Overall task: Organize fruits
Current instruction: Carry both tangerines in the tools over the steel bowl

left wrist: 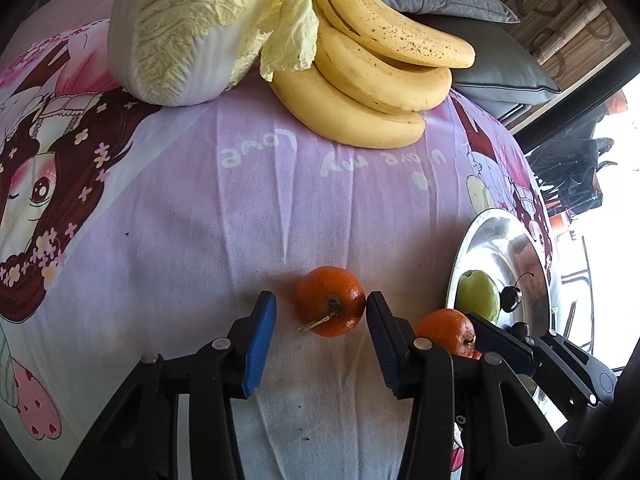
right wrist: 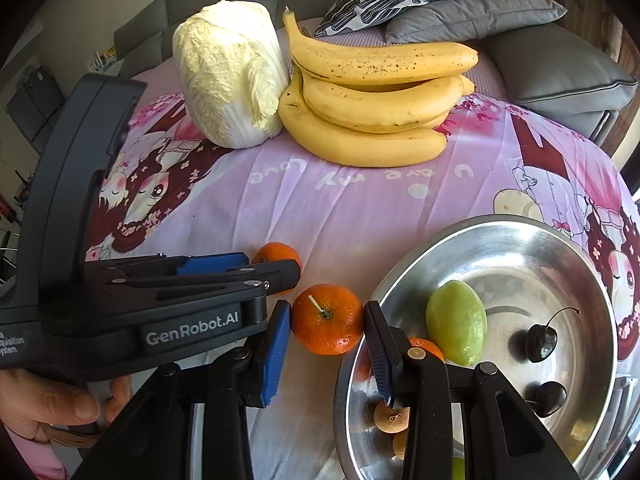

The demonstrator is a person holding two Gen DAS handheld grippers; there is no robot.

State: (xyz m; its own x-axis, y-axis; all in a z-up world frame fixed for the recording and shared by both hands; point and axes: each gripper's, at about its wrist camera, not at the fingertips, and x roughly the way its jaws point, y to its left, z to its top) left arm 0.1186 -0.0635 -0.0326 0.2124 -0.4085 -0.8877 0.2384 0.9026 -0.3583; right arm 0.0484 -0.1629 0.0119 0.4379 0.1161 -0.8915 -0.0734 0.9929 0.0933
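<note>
Behind the tangerines [right wrist: 327,325], bananas [right wrist: 376,100] and cabbage [right wrist: 230,76] lie.

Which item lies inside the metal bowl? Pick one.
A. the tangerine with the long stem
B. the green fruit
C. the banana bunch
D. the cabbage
B: the green fruit lies in the metal bowl beside two dark cherries; the other three rest on the cloth.

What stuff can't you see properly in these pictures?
- Small round brown fruits in the shiny metal bowl: right wrist view, partly hidden behind the right claw's black arm.
- Round orange tangerine farther back: right wrist view, mostly hidden by the left claw.
- Pale leafy cabbage: left wrist view, top cut off by the picture edge.
</note>
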